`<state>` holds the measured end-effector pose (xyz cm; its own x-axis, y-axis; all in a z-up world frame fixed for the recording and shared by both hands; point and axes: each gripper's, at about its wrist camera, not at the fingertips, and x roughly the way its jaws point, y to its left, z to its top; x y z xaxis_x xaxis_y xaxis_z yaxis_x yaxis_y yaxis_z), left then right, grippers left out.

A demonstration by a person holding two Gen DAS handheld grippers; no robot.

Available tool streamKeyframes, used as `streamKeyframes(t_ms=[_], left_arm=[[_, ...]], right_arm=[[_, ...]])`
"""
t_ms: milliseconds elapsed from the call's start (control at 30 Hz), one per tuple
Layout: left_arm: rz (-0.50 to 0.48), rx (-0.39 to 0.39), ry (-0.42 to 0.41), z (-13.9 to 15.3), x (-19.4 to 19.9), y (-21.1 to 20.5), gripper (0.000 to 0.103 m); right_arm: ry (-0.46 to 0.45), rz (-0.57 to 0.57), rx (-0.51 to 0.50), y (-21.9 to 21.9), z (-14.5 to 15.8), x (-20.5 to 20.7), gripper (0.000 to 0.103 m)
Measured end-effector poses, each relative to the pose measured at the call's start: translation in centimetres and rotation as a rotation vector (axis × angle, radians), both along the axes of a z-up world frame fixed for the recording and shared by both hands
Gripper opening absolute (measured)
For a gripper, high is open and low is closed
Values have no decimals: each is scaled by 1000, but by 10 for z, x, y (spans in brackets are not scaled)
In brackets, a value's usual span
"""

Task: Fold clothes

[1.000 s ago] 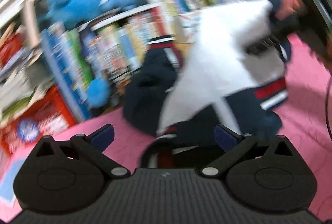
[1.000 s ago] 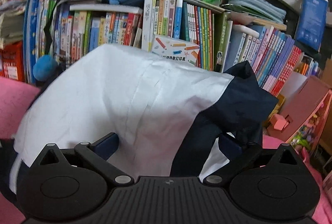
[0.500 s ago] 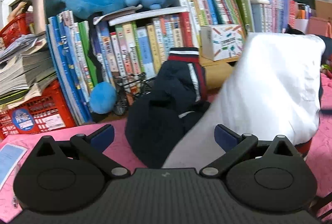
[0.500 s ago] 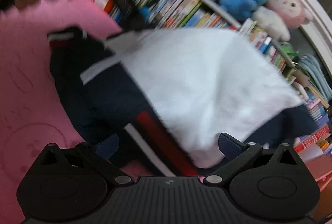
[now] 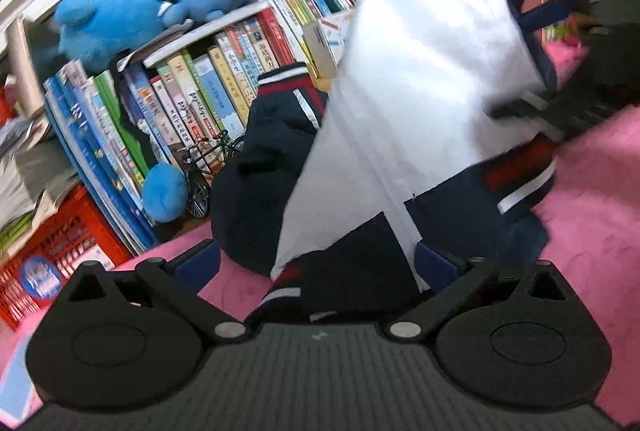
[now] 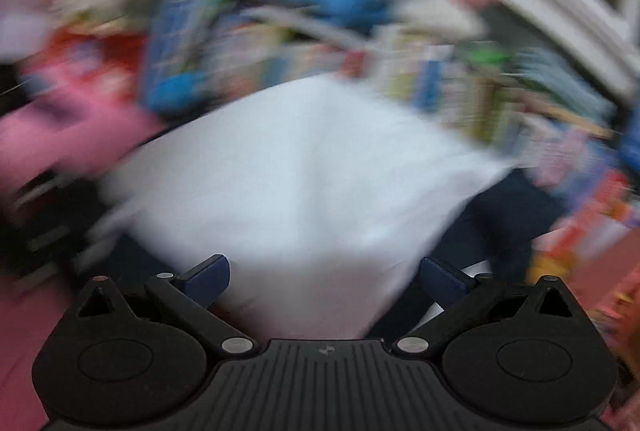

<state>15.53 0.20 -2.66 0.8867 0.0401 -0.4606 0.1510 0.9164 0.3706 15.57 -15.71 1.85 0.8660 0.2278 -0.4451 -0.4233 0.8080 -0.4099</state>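
On the pink mat (image 5: 592,215), the jacket (image 5: 400,103) lies heaped; left gripper (image 5: 316,263) spread wide, right gripper (image 6: 324,275) wide too, both empty.

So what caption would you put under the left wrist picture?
Left tool open over a navy-and-white jacket heaped on a pink mat before crowded bookshelves.

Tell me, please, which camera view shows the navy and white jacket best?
The left wrist view: the jacket is fairly sharp there, with white lining, navy panels and red-white striped cuff. The right wrist view shows only a motion-blurred white mass with navy edges.
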Motion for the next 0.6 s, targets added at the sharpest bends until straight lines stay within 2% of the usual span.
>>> streamKeyframes(t_ms=[33,133,200,267,367,533,600], left_arm=[[39,-25,10,0,11,0,103],[170,-192,45,13,36,16,103],[224,-257,31,24,41,28,103],[217,-248,10,29,36,33,103],[187,-183,-12,27,21,37,103],[68,-153,-7,18,-5,34,103],[9,-117,-17,15,-17,22,103]], right_arm=[[30,54,-32,3,-8,-9,103],[10,52,-152,19,-29,-12,103],[-5,49,-230,29,-43,-14,103],[-49,3,-272,35,-48,-4,103],[-132,-77,-341,30,-57,6,103],[-299,-234,-158,9,-31,4,102],[-299,-266,-115,1,-19,15,102]])
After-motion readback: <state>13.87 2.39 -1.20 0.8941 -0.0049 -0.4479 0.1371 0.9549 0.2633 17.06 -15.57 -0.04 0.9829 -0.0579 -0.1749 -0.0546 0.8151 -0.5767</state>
